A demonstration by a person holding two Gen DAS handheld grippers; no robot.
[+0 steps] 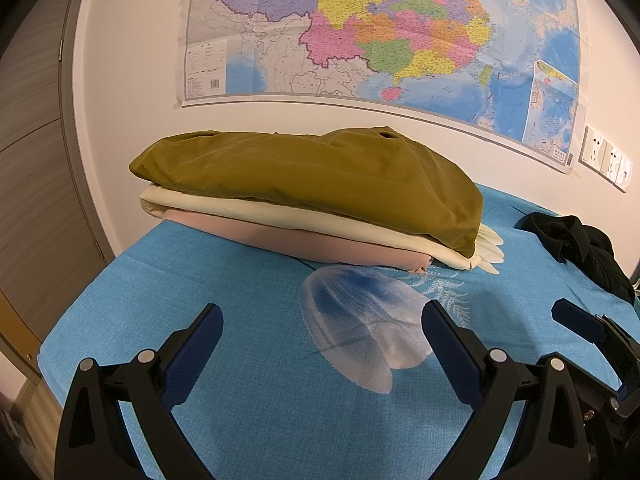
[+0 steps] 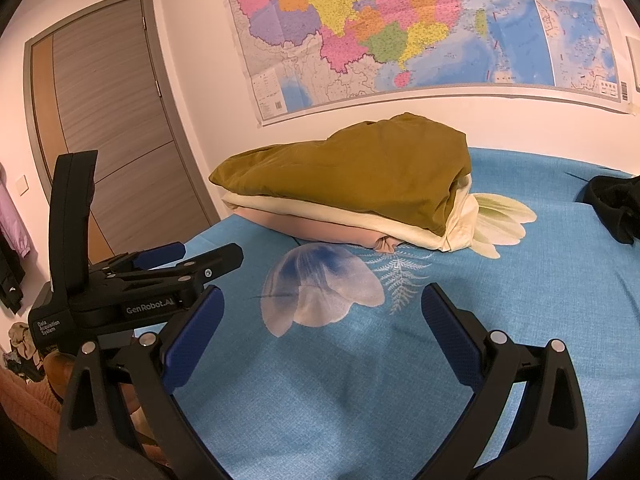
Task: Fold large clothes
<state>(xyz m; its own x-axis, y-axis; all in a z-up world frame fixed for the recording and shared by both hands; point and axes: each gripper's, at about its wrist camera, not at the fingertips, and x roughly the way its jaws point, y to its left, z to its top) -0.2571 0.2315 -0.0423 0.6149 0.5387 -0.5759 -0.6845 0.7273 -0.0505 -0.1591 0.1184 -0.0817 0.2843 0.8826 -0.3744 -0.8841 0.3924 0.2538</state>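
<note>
A stack of folded clothes lies at the far side of the blue bed sheet [image 1: 248, 392] by the wall: an olive garment [image 1: 312, 176] on top, a cream one [image 1: 280, 212] under it, a pink one [image 1: 304, 240] at the bottom. The same olive garment [image 2: 360, 176] shows in the right wrist view. A crumpled black garment [image 1: 580, 248] lies at the right, also seen as black garment [image 2: 616, 204]. My left gripper [image 1: 324, 328] is open and empty over the sheet. My right gripper [image 2: 320, 308] is open and empty too. The left gripper's body [image 2: 132, 280] appears beside it.
A large map [image 1: 380, 28] hangs on the white wall behind the stack. A wooden door [image 2: 104, 128] stands at the left. Wall sockets [image 1: 604, 160] sit at the right. Clothes hang and lie on the floor left of the bed [image 2: 16, 248].
</note>
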